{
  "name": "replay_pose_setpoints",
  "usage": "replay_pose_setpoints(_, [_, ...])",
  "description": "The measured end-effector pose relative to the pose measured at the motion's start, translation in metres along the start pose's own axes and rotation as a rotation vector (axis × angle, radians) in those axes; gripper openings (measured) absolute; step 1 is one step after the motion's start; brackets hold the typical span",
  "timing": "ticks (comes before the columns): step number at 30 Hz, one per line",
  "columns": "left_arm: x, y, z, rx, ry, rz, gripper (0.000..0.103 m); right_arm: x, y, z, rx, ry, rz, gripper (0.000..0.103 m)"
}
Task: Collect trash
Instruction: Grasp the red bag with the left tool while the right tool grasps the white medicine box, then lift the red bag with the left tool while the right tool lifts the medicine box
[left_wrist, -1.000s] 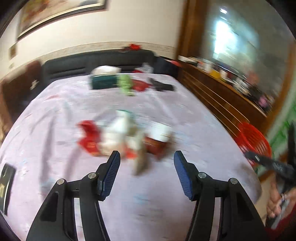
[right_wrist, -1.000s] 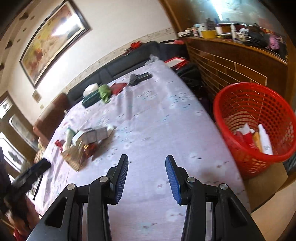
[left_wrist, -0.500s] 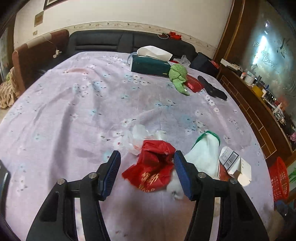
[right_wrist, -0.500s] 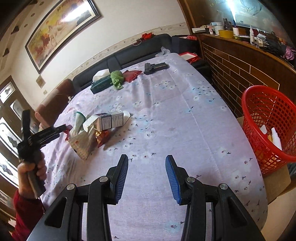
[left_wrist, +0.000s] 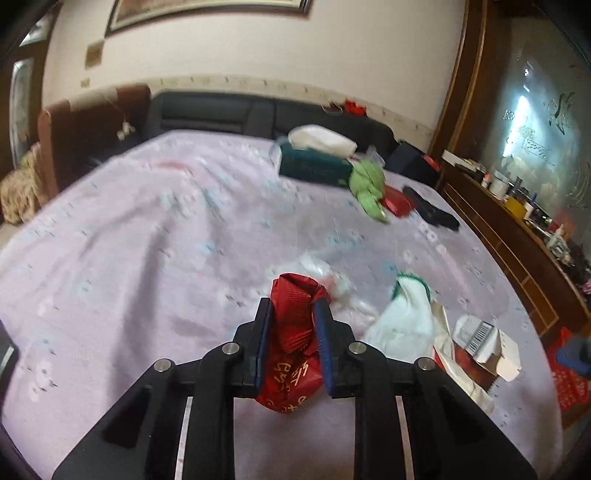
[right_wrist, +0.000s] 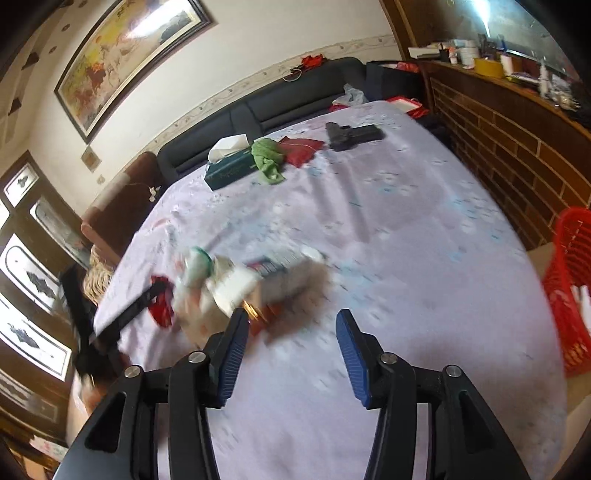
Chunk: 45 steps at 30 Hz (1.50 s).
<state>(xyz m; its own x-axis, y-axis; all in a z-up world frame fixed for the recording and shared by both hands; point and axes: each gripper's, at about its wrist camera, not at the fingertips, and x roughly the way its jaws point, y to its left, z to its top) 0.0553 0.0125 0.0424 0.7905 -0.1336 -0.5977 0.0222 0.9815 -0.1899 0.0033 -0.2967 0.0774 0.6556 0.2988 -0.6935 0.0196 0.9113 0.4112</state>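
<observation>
On the lilac floral tablecloth (left_wrist: 147, 236) lies a pile of trash. My left gripper (left_wrist: 291, 305) is closing its jaws on a crumpled red wrapper (left_wrist: 295, 288), and both pads press its sides. Clear plastic (left_wrist: 327, 273) lies just behind it. To its right are a white glove with a green cuff (left_wrist: 402, 321) and a barcoded carton (left_wrist: 484, 339). In the right wrist view, my right gripper (right_wrist: 291, 314) hovers just right of the blurred carton (right_wrist: 273, 280), its jaws opening with nothing between them. The left gripper (right_wrist: 155, 293) shows there on the red wrapper (right_wrist: 162, 310).
A red mesh basket (right_wrist: 569, 280) holding some trash stands past the table's right edge. At the far end lie a green tissue box (left_wrist: 314, 168), a green cloth (left_wrist: 369, 184), a red pouch (left_wrist: 397, 201) and a black pistol-shaped object (right_wrist: 351, 134). A wooden counter (right_wrist: 517, 147) runs along the right.
The left gripper has closed from wide apart onto the red wrapper. The right gripper has swung left towards the trash pile, and its jaws have widened.
</observation>
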Motion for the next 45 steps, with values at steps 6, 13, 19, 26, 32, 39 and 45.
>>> replay_pose_setpoints(6, [-0.005,-0.007,0.001,0.045,-0.030,0.005,0.021,0.068,0.026,0.045,0.083,0.075,-0.072,0.062])
replay_pose_setpoints(13, [-0.007,-0.011,0.000,0.060,-0.023,-0.033,0.021,0.120,0.037,0.048,0.067,0.208,-0.200,0.062])
replay_pose_setpoints(19, [-0.007,-0.020,-0.003,0.096,-0.015,-0.050,0.021,0.102,0.022,0.018,0.012,0.205,-0.182,0.036])
replay_pose_setpoints(26, [-0.005,-0.019,-0.003,0.098,-0.015,-0.029,0.021,0.059,0.025,-0.003,-0.124,-0.095,-0.160,0.036])
replay_pose_setpoints(32, [-0.001,-0.019,-0.004,0.108,-0.011,-0.001,0.021,0.065,0.038,-0.001,-0.218,-0.228,-0.233,0.036])
replay_pose_setpoints(39, [0.003,-0.023,-0.005,0.125,0.007,-0.001,0.021,0.073,0.035,-0.005,-0.251,-0.286,-0.285,0.036])
replay_pose_setpoints(45, [0.004,-0.024,-0.006,0.123,0.015,-0.008,0.021,0.073,0.030,-0.004,-0.262,-0.319,-0.360,0.036])
